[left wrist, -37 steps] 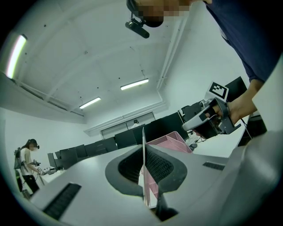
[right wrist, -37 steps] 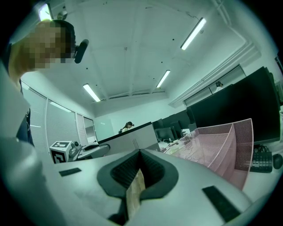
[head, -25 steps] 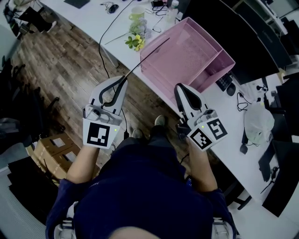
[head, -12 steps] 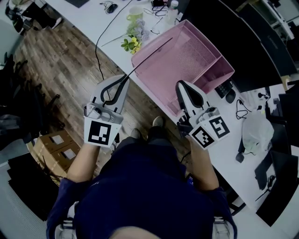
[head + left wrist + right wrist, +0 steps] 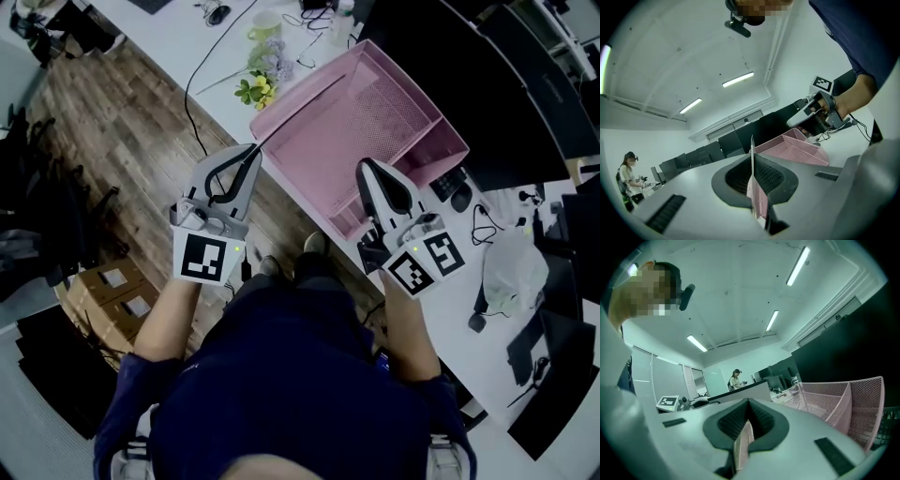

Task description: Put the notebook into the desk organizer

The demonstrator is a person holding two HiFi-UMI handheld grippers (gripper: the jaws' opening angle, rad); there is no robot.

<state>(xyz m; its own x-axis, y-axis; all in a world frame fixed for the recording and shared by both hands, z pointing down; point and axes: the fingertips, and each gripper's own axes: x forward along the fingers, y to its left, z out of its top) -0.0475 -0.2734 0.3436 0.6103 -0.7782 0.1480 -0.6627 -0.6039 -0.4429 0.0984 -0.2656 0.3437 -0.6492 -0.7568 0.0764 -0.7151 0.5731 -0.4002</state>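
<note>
Pink mesh is what the desk organizer point(image 5: 375, 103) is made of, and it is set near the edge of a white desk point(image 5: 211, 47) above a wooden floor point(image 5: 122, 122). The notebook point(image 5: 300, 111) is seen edge-on as a thin dark line. It is clamped between the closed jaws of the left gripper point(image 5: 253, 150) and is held out from the tips across the organizer's near corner. Whether it touches the mesh cannot be told. The right gripper point(image 5: 364, 167) is held with its jaws pressed together and nothing gripped, its tips over the organizer's front part. Yellow flowers point(image 5: 251, 89) and a pale cup point(image 5: 265, 25) are placed just beyond the organizer.
</note>
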